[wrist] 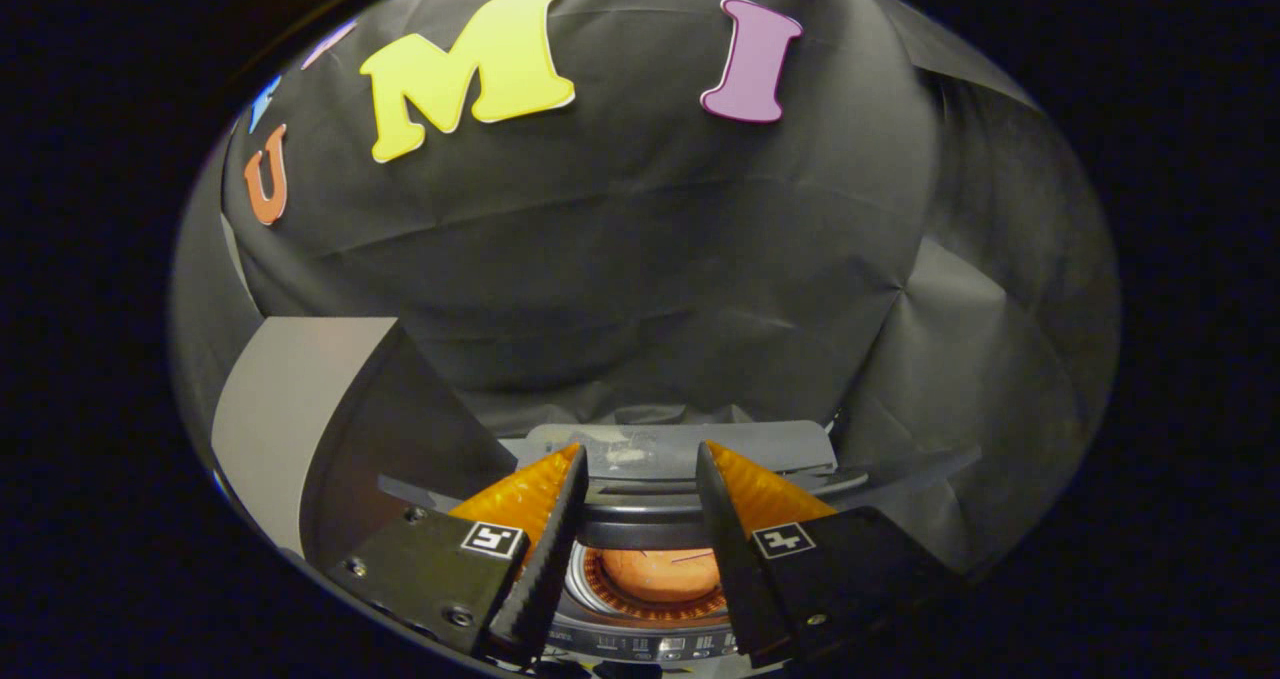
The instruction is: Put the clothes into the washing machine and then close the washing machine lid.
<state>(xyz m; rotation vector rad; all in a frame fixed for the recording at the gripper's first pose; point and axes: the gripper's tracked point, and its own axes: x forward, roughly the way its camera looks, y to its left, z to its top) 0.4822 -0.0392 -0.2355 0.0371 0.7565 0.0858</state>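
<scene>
Looking down past the gripper (640, 459), I see its two fingers spread well apart with nothing held between them, each carrying a small square black-and-white marker near its base. Between and just below the fingers sits the washing machine (650, 599), much of it covered by the fingers themselves. Its round drum opening shows an orange garment (660, 571) lying inside, ringed by a ribbed band; how much cloth is in there I cannot tell, since the fingers cut off both sides of the opening. A strip of small controls (665, 646) runs along the near edge of the machine, with markings too tiny and blurred to read. The lid (680, 449) stands raised beyond the fingertips, a pale grey panel with a faint whitish smudge on it. To the left, a light grey slab with a dark side (300, 419) leans up beside the machine; I cannot make out what it is. Black wrinkled cloth (650, 259) hangs behind everything.
</scene>
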